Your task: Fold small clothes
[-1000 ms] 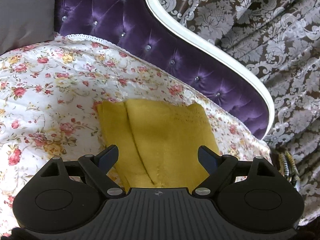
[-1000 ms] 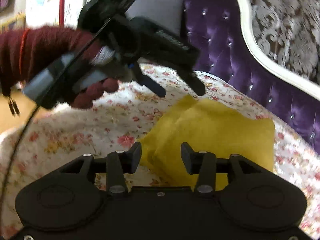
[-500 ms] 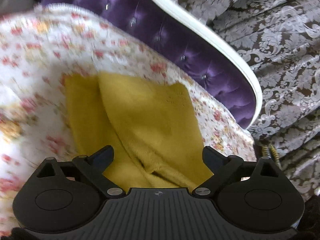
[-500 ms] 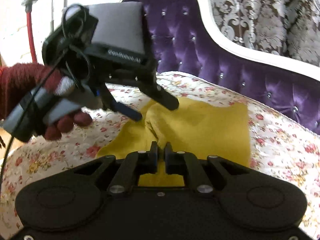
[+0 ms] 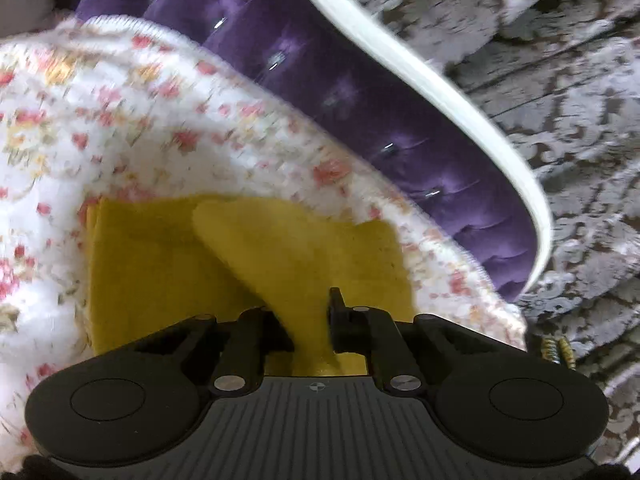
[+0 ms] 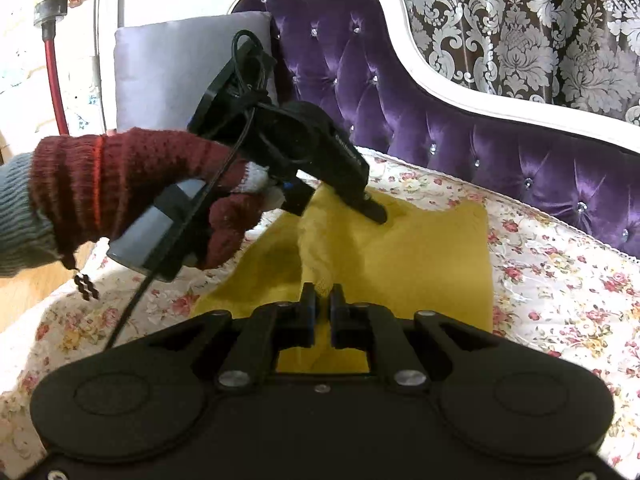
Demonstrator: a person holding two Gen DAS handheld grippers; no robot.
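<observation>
Around you it's mostly soft stuff: one grey cushion propped at the head end, a purple tufted headboard with a white frame running along the far side, and a damask curtain behind that. Off to the left there's a red hose on the wall. Nothing sits between your grippers and the cloth.

Count-wise: one yellow cloth, two grippers, one gloved hand in view.

The cloth lies on the floral bedspread, near the headboard side, with a raised ridge bunched up through its middle.

Your left gripper is closing, and a fold of the cloth stands between its fingers; in the right view its fingers come down onto the top of that ridge. That view is motion-blurred.

Your right gripper is clamped tight, pinching the near end of the ridge.

The bedspread is white with small pink and yellow roses and a lace edge.
</observation>
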